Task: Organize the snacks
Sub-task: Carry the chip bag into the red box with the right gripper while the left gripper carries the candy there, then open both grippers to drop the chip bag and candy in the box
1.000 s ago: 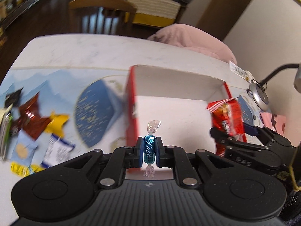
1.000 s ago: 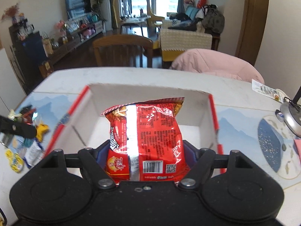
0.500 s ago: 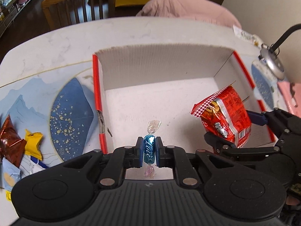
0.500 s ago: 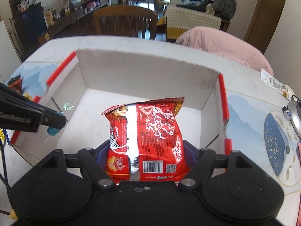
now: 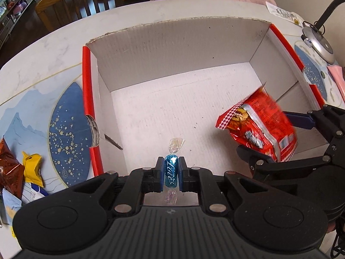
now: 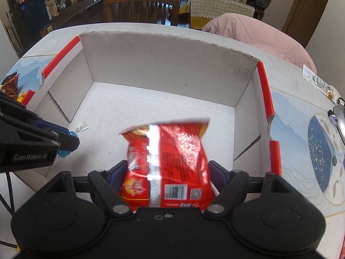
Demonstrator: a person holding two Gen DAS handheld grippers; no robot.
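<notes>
A white cardboard box with red edges lies open on the table. My left gripper is shut on a blue twist-wrapped candy, held upright over the box's near left part. My right gripper hangs over the box's near right part, its jaws opening. Between them is a red snack bag, blurred and tilted, with a gap showing at each pad. In the left wrist view the red snack bag tips away from the right gripper. The left gripper shows at the right wrist view's left edge.
Loose snacks lie on the blue placemat left of the box: a yellow packet and a brown one. A lamp base stands right of the box. A wooden chair and a pink garment lie beyond the table's far edge.
Both grippers have come down over the box, the left moving in from its left wall with the candy. The red bag, sharp and upright before, is now blurred and tilted between wider jaws.
</notes>
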